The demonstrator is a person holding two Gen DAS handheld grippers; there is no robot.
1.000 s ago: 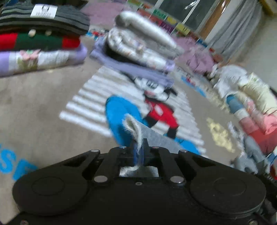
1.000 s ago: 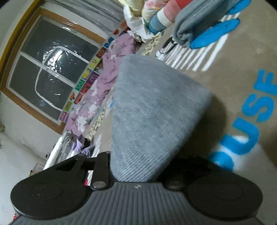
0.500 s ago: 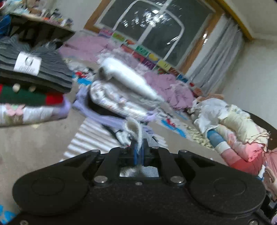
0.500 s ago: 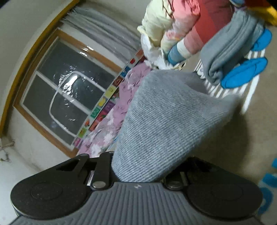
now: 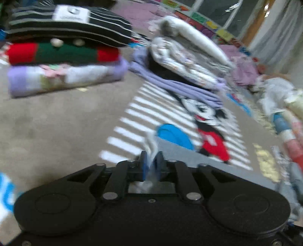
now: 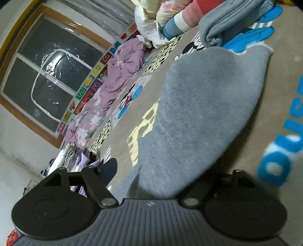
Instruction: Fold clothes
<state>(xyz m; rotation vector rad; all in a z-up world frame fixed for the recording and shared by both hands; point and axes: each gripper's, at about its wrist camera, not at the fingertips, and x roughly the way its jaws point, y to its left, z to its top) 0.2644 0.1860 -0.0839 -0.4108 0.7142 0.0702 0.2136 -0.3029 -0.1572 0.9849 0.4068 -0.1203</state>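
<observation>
A grey knit garment (image 6: 204, 117) lies spread over the cartoon rug, filling the middle of the right wrist view. My right gripper (image 6: 161, 181) stands open, its jaws wide apart, with the grey cloth draped between and over them. My left gripper (image 5: 151, 164) is shut on an edge of the same grey garment (image 5: 180, 153), pinched between its blue pads low over the rug. The right fingertips are hidden under the cloth.
A stack of folded clothes (image 5: 64, 51) sits far left on the rug (image 5: 56, 117). Folded bedding (image 5: 189, 56) lies ahead. A heap of unfolded clothes (image 6: 180, 17) and a grey folded piece (image 6: 227, 24) lie beyond. A window (image 6: 53, 75) is behind.
My right gripper has opened and let the grey garment go; the cloth has dropped flat onto the rug. My left gripper dipped back down toward the rug, still pinching the cloth.
</observation>
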